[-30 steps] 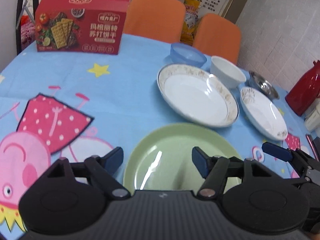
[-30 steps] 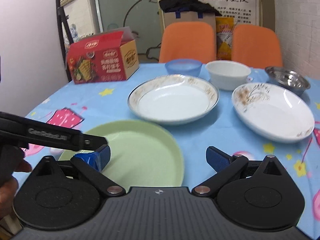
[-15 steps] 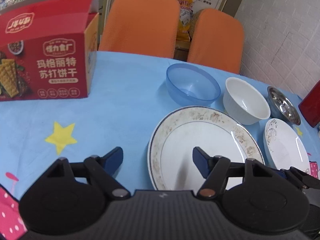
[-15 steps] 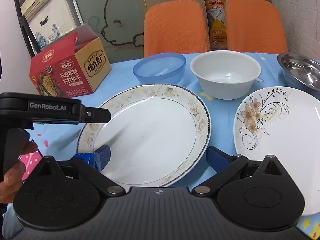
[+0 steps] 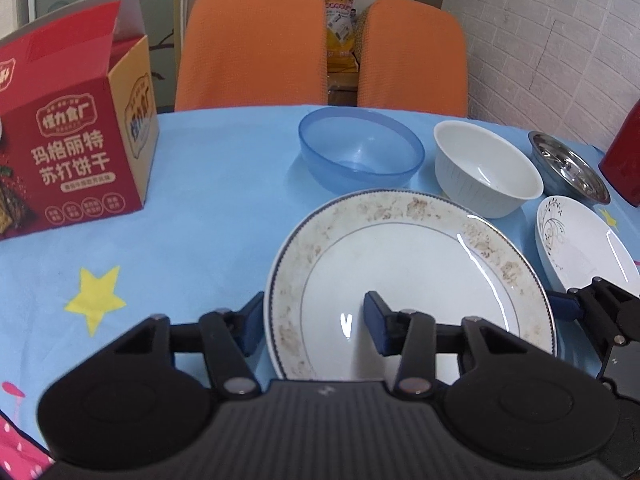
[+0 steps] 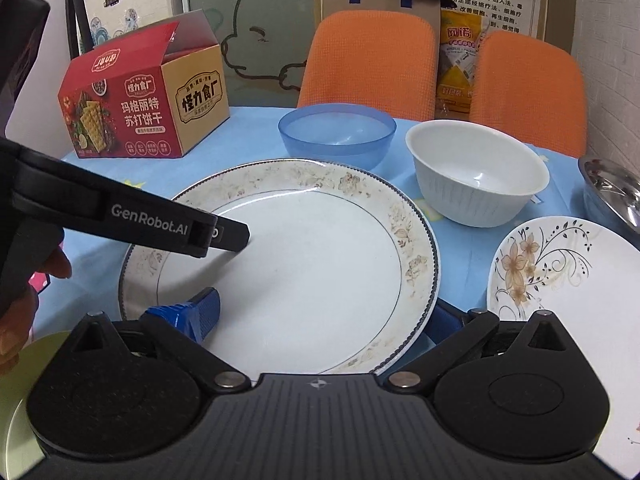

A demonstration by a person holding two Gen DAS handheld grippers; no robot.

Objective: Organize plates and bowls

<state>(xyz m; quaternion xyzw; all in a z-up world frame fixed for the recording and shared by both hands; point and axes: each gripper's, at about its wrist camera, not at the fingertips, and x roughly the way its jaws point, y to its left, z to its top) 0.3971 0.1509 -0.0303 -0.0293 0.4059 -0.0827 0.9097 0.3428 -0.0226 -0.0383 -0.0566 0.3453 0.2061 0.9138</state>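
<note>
Your big plate is round, with no long axis; it lies flat, face up, on the blue cloth, near the table's middle. Behind it stand the blue bowl and white bowl, mouths up, with the steel bowl farther right. The flowered plate lies flat just right of the big plate. A green plate edge shows at near left.

Your left gripper points forward and level, tongs spread, straddling the plate's near-left rim: one finger outside on the cloth, the other over the plate's well. Whether either touches the plate, you cannot tell.

Your right gripper also points forward, tongs spread wide across the plate's near-right rim, its left finger over the well, its right finger beyond the rim. The red box stands open at far left.
</note>
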